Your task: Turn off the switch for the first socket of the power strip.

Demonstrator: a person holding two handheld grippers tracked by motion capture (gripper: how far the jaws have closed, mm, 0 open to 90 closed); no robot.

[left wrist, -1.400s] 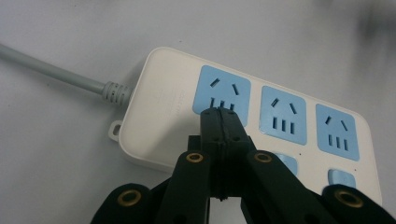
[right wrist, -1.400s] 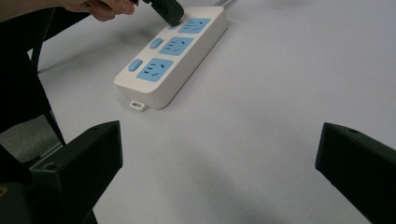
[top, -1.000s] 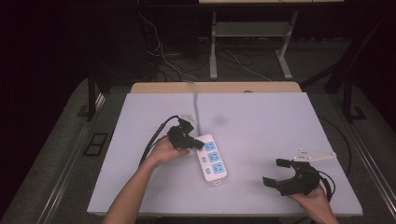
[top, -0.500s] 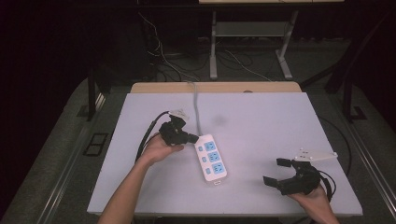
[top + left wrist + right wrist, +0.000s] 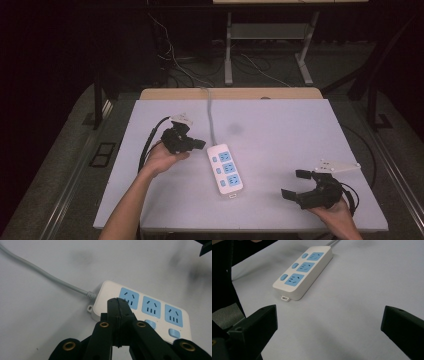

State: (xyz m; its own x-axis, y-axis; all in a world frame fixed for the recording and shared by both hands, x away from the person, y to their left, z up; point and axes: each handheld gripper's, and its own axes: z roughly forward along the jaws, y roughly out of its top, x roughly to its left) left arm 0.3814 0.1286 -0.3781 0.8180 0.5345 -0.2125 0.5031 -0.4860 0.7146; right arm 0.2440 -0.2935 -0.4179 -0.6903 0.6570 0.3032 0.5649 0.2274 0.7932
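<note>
My left gripper has pulled back and up from the power strip, which lies mid-table, its cord running to the far edge. Its jaws are pressed together on nothing, probably for poking the strip's switches. My right gripper waits wide open near the table's front right corner, apparently keeping clear.

No readable text, brand or number anywhere; power strip faces and switches carry no legible marking, tabletop bare of labels
</note>
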